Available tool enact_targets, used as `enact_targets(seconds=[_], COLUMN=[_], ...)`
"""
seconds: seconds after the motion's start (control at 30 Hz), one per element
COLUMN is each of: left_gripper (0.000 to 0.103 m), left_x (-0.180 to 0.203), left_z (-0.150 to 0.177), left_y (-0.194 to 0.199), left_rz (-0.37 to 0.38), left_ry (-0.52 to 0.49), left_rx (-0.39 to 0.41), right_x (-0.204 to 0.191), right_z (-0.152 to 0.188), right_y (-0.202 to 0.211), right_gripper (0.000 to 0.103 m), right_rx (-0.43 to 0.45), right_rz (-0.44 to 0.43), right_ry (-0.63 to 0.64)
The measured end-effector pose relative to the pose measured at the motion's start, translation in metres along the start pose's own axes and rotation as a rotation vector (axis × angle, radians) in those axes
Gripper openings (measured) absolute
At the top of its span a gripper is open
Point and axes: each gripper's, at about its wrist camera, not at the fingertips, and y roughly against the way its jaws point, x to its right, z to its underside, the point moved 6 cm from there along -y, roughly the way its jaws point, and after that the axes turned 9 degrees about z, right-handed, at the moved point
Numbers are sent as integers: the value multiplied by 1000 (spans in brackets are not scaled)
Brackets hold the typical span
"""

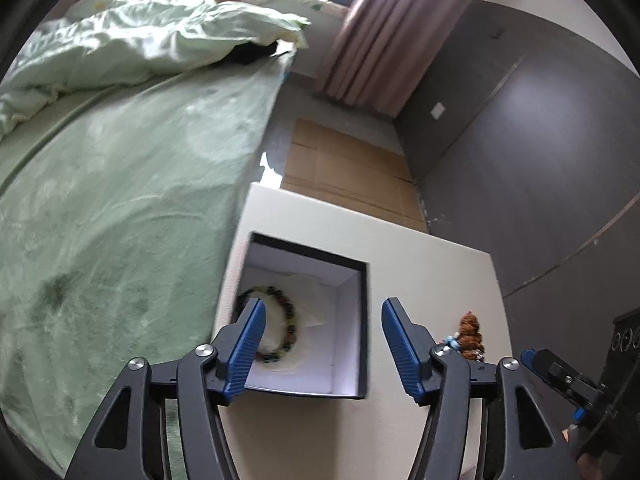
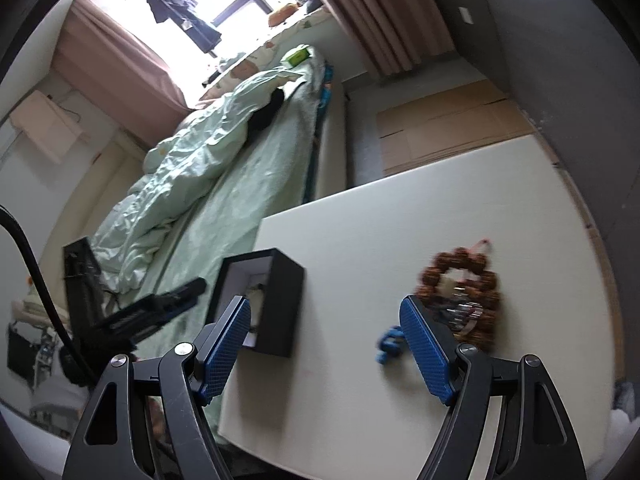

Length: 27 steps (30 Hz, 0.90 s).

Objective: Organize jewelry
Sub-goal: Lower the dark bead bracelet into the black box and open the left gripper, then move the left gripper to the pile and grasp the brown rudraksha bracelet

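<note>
A black jewelry box [image 1: 362, 320] with a white lining stands open on the white table [image 1: 432, 264]. A multicoloured bead bracelet [image 1: 289, 320] lies inside it on a white cushion. My left gripper [image 1: 323, 312] is open and empty, just above the box. A brown bead bracelet [image 2: 460, 280] with a silver piece and a small blue item [image 2: 388, 346] lie on the table in the right wrist view. My right gripper [image 2: 326, 320] is open and empty, between the box [image 2: 280, 300] and the brown bracelet. The brown beads also show in the left wrist view [image 1: 471, 334].
A bed with green sheets [image 1: 120, 200] runs along the table's left side. Flattened cardboard [image 1: 344, 168] lies on the floor beyond the table. A dark wall [image 1: 540, 140] and pink curtain [image 1: 384, 28] stand behind. The other gripper [image 2: 152, 312] shows left of the box.
</note>
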Motion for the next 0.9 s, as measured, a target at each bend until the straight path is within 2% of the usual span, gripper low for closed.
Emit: enact_targets(seconds=[0.3, 0.4, 0.9], left_gripper=[62, 62, 62], left_x=[40, 55, 115], left_z=[10, 15, 39], left_y=[-15, -22, -76], left_rz=[63, 93, 145], left_ry=[-73, -96, -194], left_rx=[-42, -58, -144], right_x=[40, 53, 99], right_z=[8, 12, 14], right_y=[10, 13, 22], right_gripper=[77, 77, 77], right_rx=[-6, -10, 5], right_rz=[61, 68, 84], right_ry=[-69, -116, -312])
